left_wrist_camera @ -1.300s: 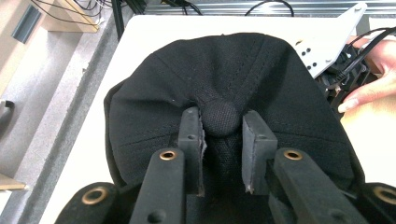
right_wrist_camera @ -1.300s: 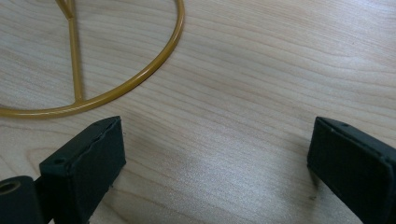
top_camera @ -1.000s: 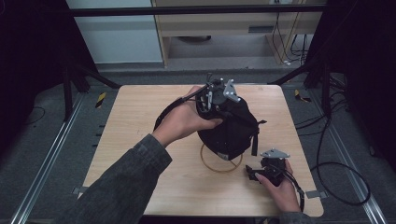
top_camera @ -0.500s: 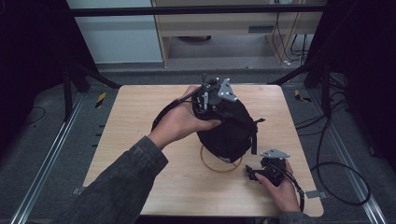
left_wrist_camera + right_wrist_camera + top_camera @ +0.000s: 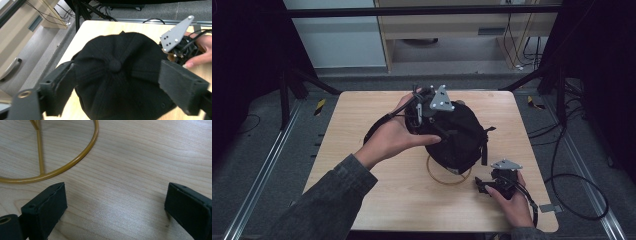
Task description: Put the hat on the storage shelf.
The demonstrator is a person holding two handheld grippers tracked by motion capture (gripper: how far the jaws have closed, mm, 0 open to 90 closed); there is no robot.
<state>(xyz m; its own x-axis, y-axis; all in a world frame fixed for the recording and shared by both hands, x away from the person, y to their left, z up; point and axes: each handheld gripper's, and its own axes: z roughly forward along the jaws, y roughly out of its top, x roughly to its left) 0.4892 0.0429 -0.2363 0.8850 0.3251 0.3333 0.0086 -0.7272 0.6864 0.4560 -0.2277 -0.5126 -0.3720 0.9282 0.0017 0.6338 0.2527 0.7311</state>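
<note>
Nearest me, my right claw (image 5: 484, 186) lay low on the wooden surface (image 5: 362, 110), its jaws spread wide with nothing between them, just beside the gold wire ring (image 5: 75, 161) that sat under the black cap (image 5: 459, 135). Beyond the ring, the cap stood raised over the surface's middle. My left claw (image 5: 115, 82) hovered over the cap's crown, jaws spread to either side of its top button (image 5: 115, 65), not gripping it.

Wooden table (image 5: 362, 125) on grey floor (image 5: 257, 150), cabinet (image 5: 462, 30) behind.
</note>
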